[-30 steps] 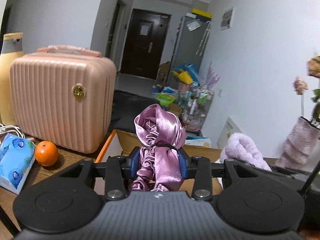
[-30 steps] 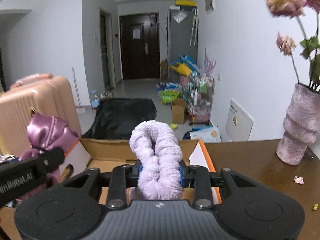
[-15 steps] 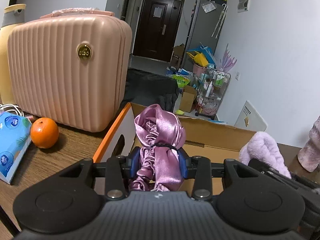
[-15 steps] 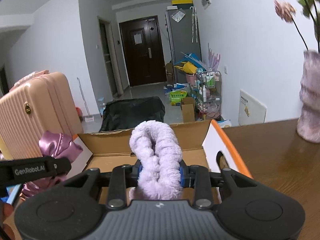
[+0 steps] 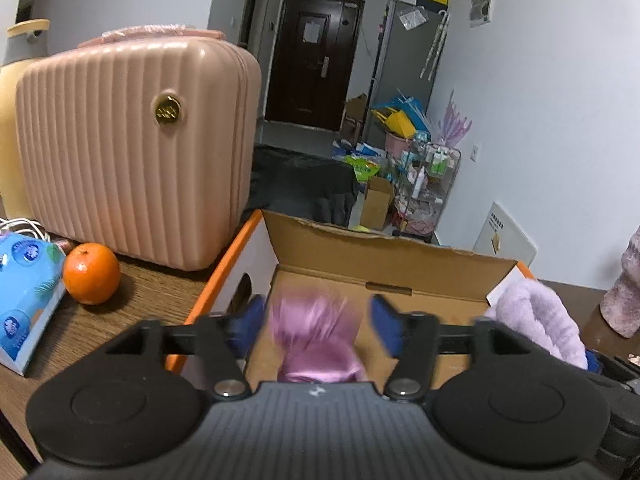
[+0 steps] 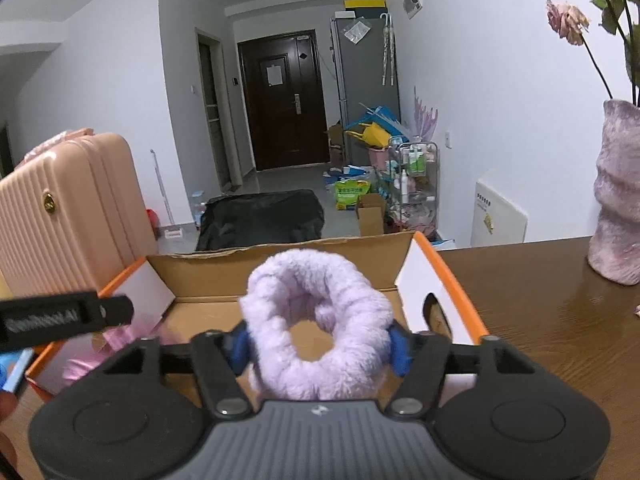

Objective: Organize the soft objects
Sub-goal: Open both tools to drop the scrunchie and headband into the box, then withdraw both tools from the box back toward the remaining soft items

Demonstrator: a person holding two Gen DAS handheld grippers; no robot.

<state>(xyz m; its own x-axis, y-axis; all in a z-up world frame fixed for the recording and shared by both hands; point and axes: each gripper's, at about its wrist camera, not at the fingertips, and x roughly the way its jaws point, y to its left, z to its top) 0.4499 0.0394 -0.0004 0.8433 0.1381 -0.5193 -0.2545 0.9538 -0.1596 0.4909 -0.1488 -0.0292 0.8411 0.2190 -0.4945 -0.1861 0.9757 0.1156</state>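
Observation:
My left gripper (image 5: pixel 316 320) hangs over the open cardboard box (image 5: pixel 380 256), its jaws opening. The purple satin scrunchie (image 5: pixel 316 340) is a blur between the blue pads and touches neither. My right gripper (image 6: pixel 319 348) is over the same box (image 6: pixel 280 268), jaws opening too. The fluffy lilac scrunchie (image 6: pixel 320 276) has sprung into a loose ring between the pads, brushing both sides. In the left wrist view this lilac scrunchie (image 5: pixel 536 320) shows at the right. A left gripper finger (image 6: pixel 60 316) crosses the right wrist view, with the satin scrunchie (image 6: pixel 116 340) pink and blurred below it.
A pink ribbed suitcase (image 5: pixel 132 152) stands left of the box, with an orange (image 5: pixel 91 273), a blue tissue pack (image 5: pixel 24 292) and a tall yellow bottle (image 5: pixel 16 80) beside it. A fuzzy pink vase (image 6: pixel 618 200) with flowers stands on the wooden table (image 6: pixel 540 320) at the right.
Both hands sank toward the box, then both pairs of jaws opened. The satin scrunchie slipped down from the left pads; the lilac one spread from a squeezed fold into a ring.

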